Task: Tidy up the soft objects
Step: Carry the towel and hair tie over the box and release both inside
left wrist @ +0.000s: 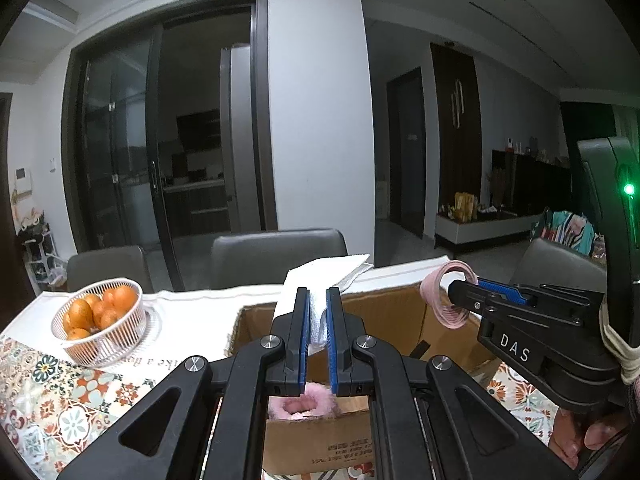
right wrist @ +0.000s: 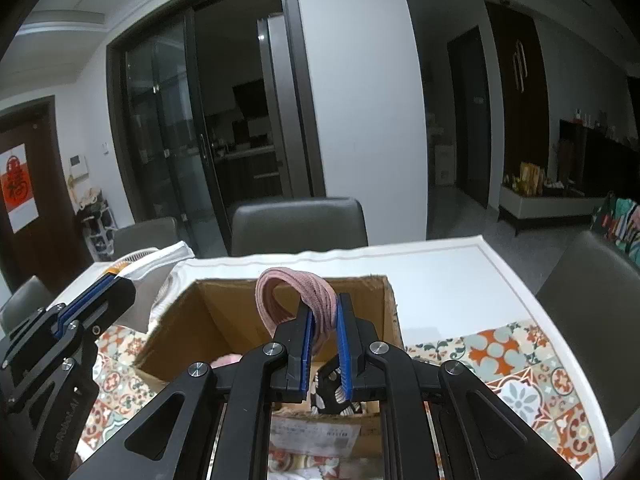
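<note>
Left gripper is pinching a limp white cloth; right gripper is pinching a soft pink coiled band, both hanging above the open cardboard box. Both items are looking light and floppy, so edge pinches are probably sufficing.

Lighting: dim, cool indoor light from overhead. Doorways dark. Green indicator lamp glares. Fisheye bends edges; corners vignetted black. Background softly blurred.
</note>
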The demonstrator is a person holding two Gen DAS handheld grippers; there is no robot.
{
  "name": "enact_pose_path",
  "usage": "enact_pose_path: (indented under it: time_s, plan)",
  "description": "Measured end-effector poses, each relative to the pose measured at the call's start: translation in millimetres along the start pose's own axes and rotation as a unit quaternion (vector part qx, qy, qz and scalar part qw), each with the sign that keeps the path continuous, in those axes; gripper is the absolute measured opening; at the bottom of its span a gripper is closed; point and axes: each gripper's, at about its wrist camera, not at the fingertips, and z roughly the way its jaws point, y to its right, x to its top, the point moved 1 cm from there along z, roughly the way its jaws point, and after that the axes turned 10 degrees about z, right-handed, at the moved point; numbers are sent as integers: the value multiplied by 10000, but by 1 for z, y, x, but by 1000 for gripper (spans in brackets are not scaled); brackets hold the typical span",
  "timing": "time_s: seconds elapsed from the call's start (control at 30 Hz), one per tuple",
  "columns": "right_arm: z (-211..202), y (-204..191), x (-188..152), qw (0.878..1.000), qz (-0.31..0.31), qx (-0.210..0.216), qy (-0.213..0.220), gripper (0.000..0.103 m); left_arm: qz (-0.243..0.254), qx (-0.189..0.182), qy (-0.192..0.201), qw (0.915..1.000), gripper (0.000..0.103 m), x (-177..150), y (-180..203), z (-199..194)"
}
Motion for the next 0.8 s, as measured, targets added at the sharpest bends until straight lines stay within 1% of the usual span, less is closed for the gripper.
enact_pose_path:
  time_s: [0.33,0.47,0.57,0.6,0.63,0.67,0.7,0.73,0.8]
  plan:
    - [43,6,-3,9989,-23,-77,-451,13,76,-58,-431,9990,10,-11,8,35]
    - [48,9,-5,9984,-28,-94,-553,13,81,-98,-552,9984,11,-13,10,39]
    - [51,11,-5,9980,-43,-104,-629,15,69,-116,-585,9982,12,-14,10,39]
    - [51,11,-5,9978,-35,-95,-659,23,74,-121,-587,9982,16,-13,10,39]
    - [51,11,-6,9977,-7,-85,-667,35,78,-118,-589,9982,18,-13,10,38]
    - [50,11,-6,9978,7,-82,-663,40,81,-100,-584,9982,24,-12,8,36]
    - [49,11,-6,9978,3,-88,-662,42,82,-81,-575,9983,27,-12,8,35]
    - [48,11,-6,9978,-9,-98,-655,42,77,-63,-565,9984,28,-11,7,32]
    - [43,11,-5,9979,16,-107,-633,42,44,-112,-561,9984,40,-11,4,29]
